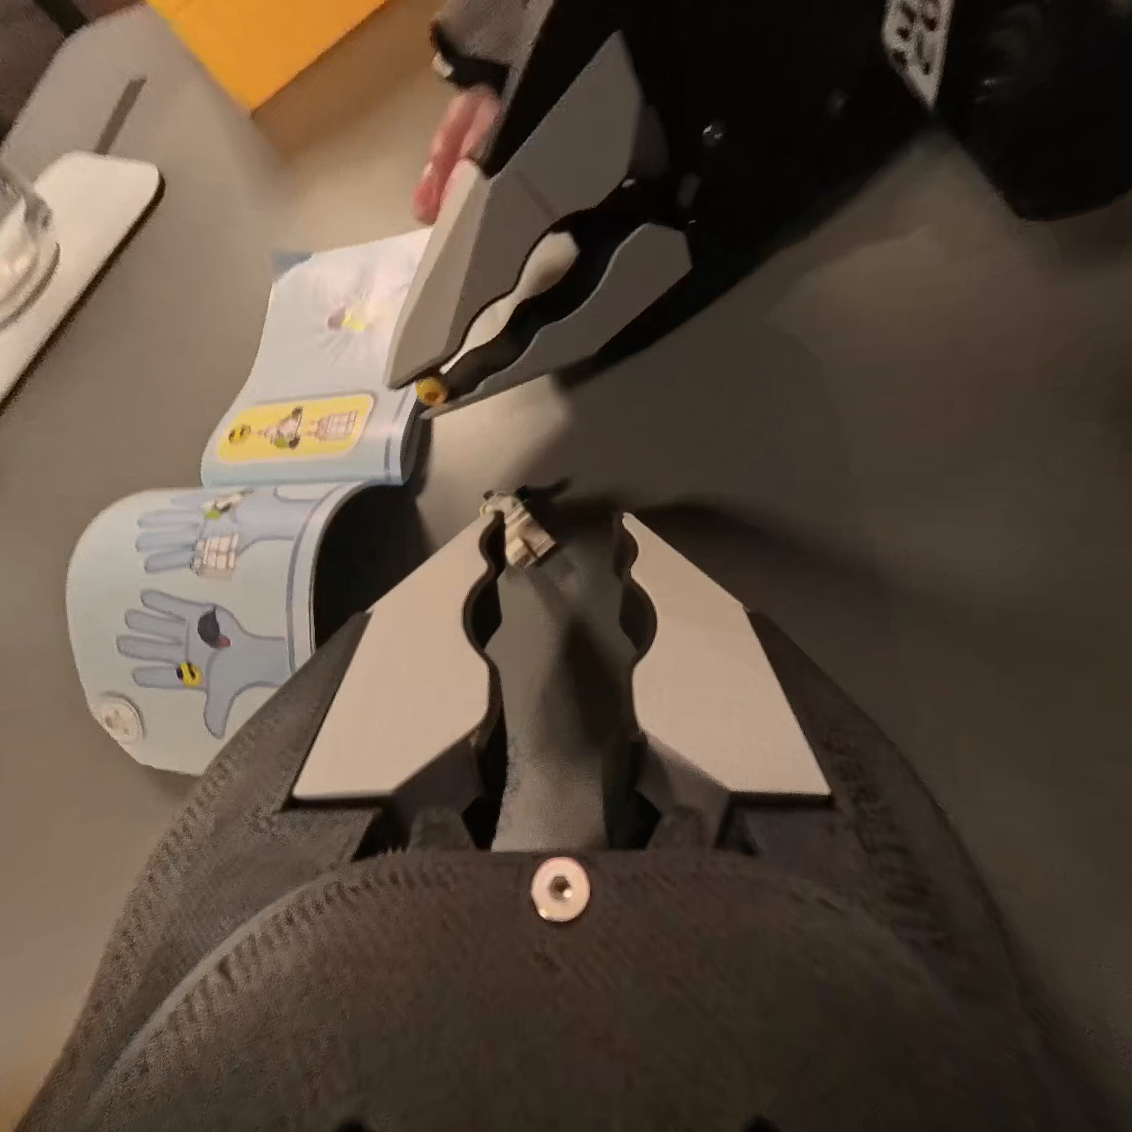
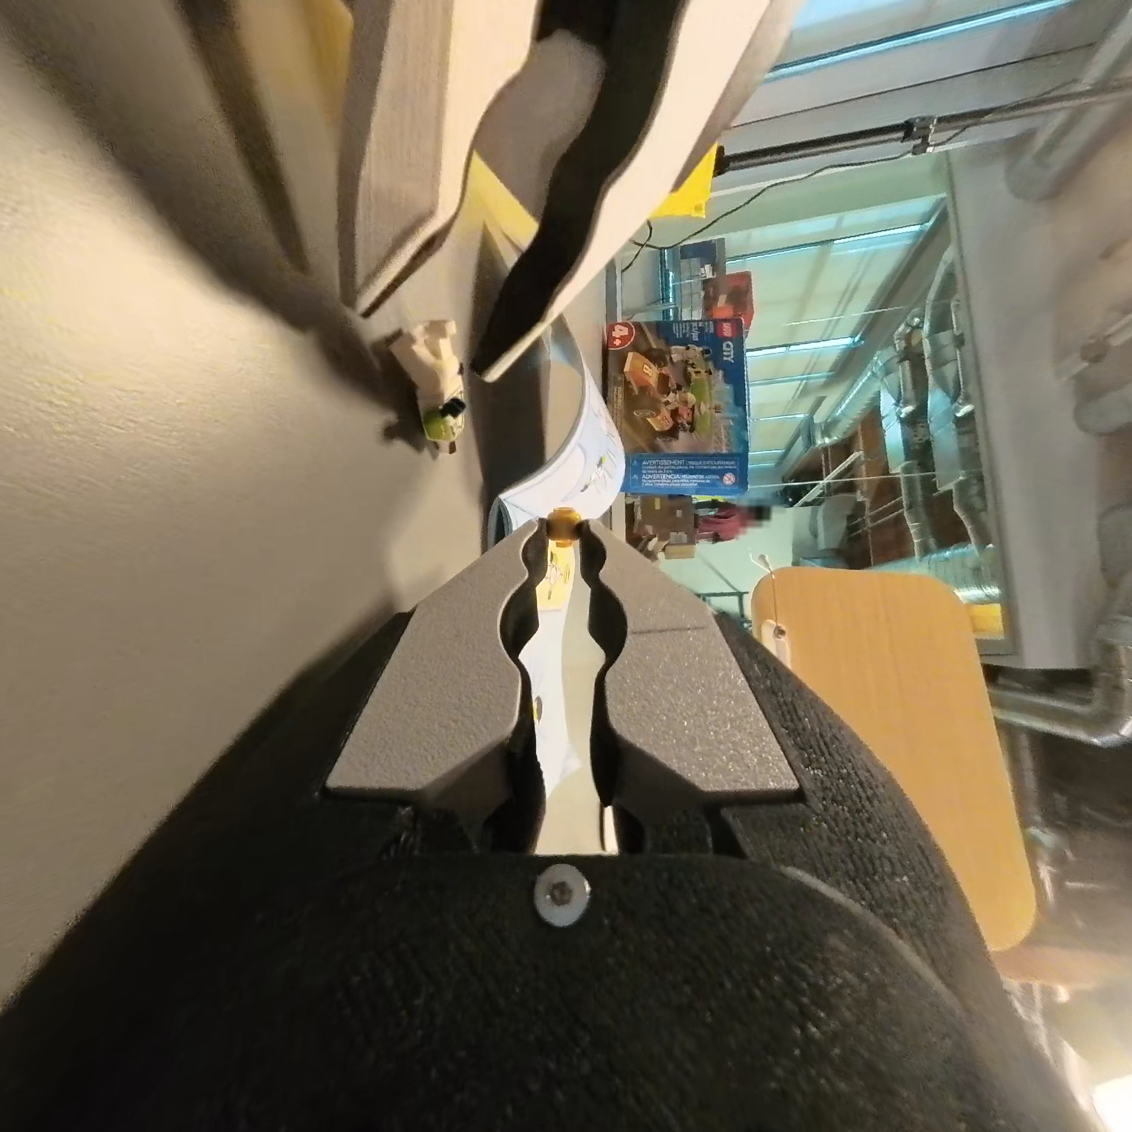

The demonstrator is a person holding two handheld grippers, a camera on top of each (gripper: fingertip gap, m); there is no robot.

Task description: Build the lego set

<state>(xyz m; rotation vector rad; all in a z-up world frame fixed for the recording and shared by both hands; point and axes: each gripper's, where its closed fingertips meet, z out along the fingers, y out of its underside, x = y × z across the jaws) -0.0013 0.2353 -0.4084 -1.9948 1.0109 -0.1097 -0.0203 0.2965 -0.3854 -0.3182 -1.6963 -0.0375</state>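
Here, right tongs (image 2: 564,532) pinched on a small round yellow minifigure head (image 2: 563,528), held above the open pale-blue paper instruction booklet (image 1: 306,392). Left tongs (image 1: 554,524) parted, straddling a small white headless minifigure body (image 1: 520,539) lying on the grey table (image 1: 857,490).

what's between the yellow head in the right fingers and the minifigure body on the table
Nothing: in the left wrist view only bare grey table separates the yellow head from the minifigure body. The open instruction booklet lies off to one side.
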